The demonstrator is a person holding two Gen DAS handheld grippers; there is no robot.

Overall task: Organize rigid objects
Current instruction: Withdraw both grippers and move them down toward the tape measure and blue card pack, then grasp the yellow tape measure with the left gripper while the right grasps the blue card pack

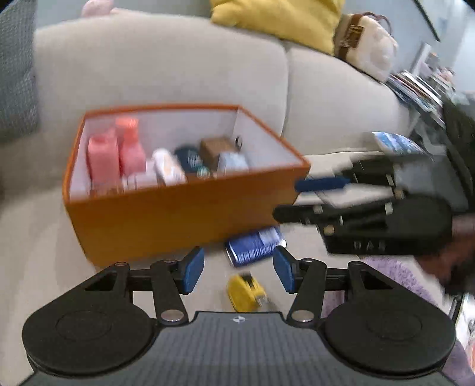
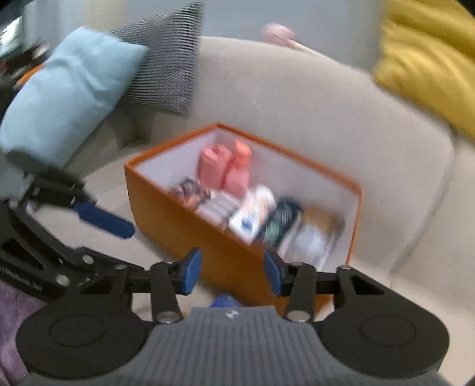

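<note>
— Both grippers are empty. On the left gripper (image 1: 239, 268) the blue pads stand apart with nothing between them, and the right gripper (image 2: 233, 274) shows the same: a clear gap, no object in it.

— Where do things lie, biggest first?

— Beige sofa (image 1: 166, 65) under everything, with a yellow cushion (image 1: 285, 17) at its back. On the seat sits the orange box (image 1: 184, 219), already holding pink bottles (image 1: 115, 154), a white packet (image 1: 167, 166), a dark round tin (image 1: 188, 159) and a brown carton (image 1: 215, 148). Outside it, on the seat just in front of the box wall, lies a blue can (image 1: 255, 245) on its side. Nearer the left gripper is a small yellow object (image 1: 246, 292), too blurred to name.

— So which step is this?

— My guess: between picks. Most items are boxed; these two loose ones remain.

— And next?

— I'd say the left gripper is better placed. It should come down over the blue can, span its round body across the pads, close firmly so it can't roll, then lift over the box rim. The right one hangs close by, so keep them from colliding.
</note>
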